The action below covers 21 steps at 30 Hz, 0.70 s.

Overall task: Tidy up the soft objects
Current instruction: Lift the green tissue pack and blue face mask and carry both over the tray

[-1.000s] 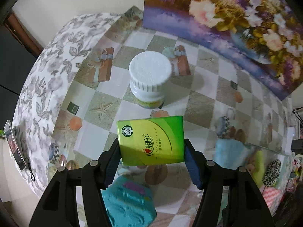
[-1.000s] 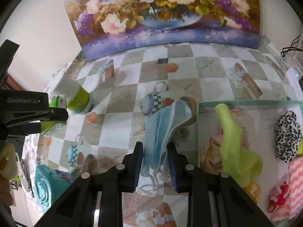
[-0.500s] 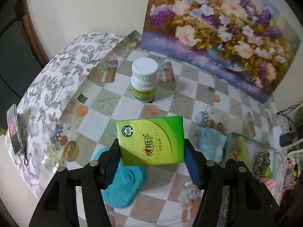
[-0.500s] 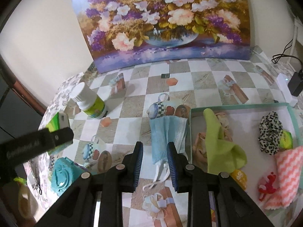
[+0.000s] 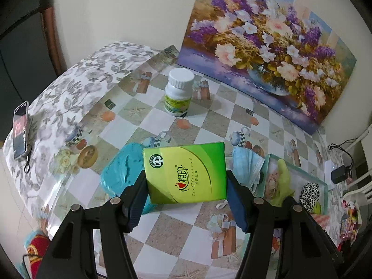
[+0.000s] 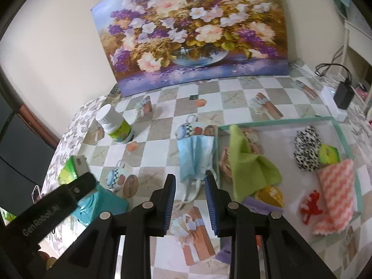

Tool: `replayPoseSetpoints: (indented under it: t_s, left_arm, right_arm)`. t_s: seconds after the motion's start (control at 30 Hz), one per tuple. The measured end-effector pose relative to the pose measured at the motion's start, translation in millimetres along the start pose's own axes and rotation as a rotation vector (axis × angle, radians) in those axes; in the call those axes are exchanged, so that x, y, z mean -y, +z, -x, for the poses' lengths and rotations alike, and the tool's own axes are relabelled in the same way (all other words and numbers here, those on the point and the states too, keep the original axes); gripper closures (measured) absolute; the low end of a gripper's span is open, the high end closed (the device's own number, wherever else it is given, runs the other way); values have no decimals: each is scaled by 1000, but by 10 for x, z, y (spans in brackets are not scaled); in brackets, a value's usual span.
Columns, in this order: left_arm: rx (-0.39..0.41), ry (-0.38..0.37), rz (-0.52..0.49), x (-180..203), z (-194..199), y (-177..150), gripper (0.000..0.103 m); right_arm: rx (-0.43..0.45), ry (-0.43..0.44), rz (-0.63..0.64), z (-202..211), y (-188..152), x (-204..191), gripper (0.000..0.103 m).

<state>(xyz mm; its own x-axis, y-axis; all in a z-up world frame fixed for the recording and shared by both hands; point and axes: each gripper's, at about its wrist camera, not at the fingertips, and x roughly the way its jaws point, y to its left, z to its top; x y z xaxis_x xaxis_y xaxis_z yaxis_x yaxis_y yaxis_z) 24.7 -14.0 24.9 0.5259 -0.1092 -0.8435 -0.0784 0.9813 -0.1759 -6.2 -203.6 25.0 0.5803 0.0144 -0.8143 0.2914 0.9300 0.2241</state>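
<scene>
Teal-rimmed shallow tray on the right already holds cloths. The soft green tissue pack is clenched in the left gripper; it could slip before arriving. The right gripper hangs partly parted, empty, over the pale blue face mask beside the tray.

**Readable text, not much tbh**

The green tissue pack has a round "100%" badge, red and white Chinese characters I can't read, plus script that looks like "Tea Classical". The left tool's arm says "GenRobot.AI".
</scene>
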Motion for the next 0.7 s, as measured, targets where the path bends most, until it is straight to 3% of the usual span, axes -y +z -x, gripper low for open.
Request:
replayPoseSetpoints:
  t_s: [0.33, 0.53, 0.7]
  left_arm:
    - [-71, -45, -93, 302, -186, -261, 38]
    - [-107, -52, -121, 410, -301, -314, 38]
    - [-125, -105, -179, 592, -374, -348, 38]
  right_arm:
    - [29, -40, -92, 199, -59, 392, 75]
    - [-1, -60, -162, 101, -40, 664, 75]
    - [-18, -125, -252, 59, -62, 1020, 75]
